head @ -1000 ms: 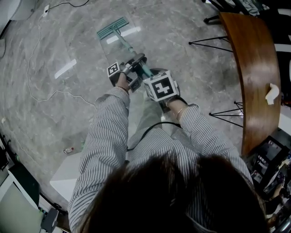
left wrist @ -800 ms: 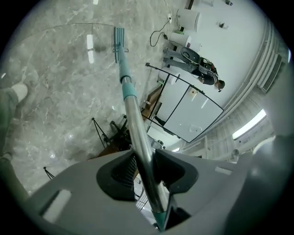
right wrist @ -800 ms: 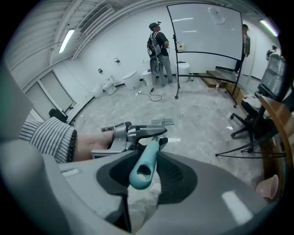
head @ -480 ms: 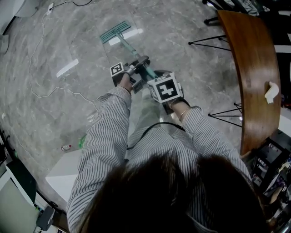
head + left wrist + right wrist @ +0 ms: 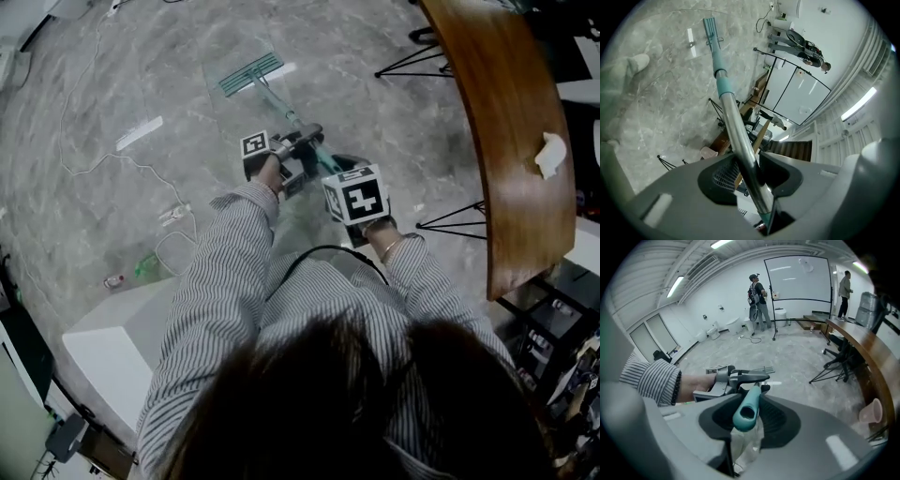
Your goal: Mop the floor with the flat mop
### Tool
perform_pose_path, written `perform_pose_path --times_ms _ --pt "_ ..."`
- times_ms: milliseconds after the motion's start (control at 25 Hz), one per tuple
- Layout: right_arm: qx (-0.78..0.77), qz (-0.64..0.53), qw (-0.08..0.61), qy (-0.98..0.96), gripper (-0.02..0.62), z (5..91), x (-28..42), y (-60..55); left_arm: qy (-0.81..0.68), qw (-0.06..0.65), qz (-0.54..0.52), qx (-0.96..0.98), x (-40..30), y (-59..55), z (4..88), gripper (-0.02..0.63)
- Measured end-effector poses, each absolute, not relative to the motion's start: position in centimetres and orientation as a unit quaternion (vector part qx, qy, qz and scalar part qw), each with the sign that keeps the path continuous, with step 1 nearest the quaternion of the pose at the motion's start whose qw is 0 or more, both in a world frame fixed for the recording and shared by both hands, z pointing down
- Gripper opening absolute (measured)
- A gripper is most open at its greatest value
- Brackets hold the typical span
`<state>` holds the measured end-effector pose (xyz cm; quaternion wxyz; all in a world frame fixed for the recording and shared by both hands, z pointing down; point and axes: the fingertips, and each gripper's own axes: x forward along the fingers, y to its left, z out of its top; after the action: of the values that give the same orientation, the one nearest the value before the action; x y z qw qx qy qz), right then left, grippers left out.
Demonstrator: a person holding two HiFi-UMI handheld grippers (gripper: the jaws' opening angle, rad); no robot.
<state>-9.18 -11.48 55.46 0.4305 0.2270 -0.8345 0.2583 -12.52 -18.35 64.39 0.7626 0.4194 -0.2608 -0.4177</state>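
**Both grippers clamped on the mop, head flat on the floor**

The flat mop slants away from the person, with its mop head lying flat on the grey marbled floor, well ahead of the grippers. A wet sheen shows on the floor around the head.

The left gripper is the forward one. In the left gripper view its jaws are closed tight on the metal pole, which runs straight up between them to a teal collar and on to the mop head.

The right gripper sits just behind the left, nearer the person. In the right gripper view its jaws are pressed together around the teal grip at the top of the pole. The open end of that grip faces the camera, with the left gripper and a striped sleeve just beyond it.

A thin cable wanders over the floor to the left of the mop. A curved wooden desk on thin black legs stands to the right, apart from the mop. A small pale thing rests near the desk's outer edge. A white block sits on the floor by the person's left side.

In the right gripper view two people stand far back, near a large whiteboard.
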Motion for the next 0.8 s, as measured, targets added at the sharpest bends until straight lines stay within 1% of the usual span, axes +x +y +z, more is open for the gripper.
perform_pose_path --times_ms 240,400,680,800 --pt "0.220 0.236 0.447 -0.834 0.115 56.6 4.1 -2.0 -0.257 0.761 -0.426 0.416 0.7 -9.1 65.5 0.127" --pt "0.221 0.245 0.455 -0.827 0.115 56.8 11.1 3.2 -0.261 0.768 -0.416 0.411 7.7 -4.0 65.6 0.126" --pt "0.224 0.246 0.458 -0.824 0.114 53.8 20.0 8.8 -0.230 0.781 -0.415 0.407 17.1 1.9 62.9 0.127" --pt "0.225 0.239 0.451 -0.830 0.114 52.2 22.7 9.9 -0.222 0.775 -0.437 0.399 19.8 3.1 61.5 0.127"
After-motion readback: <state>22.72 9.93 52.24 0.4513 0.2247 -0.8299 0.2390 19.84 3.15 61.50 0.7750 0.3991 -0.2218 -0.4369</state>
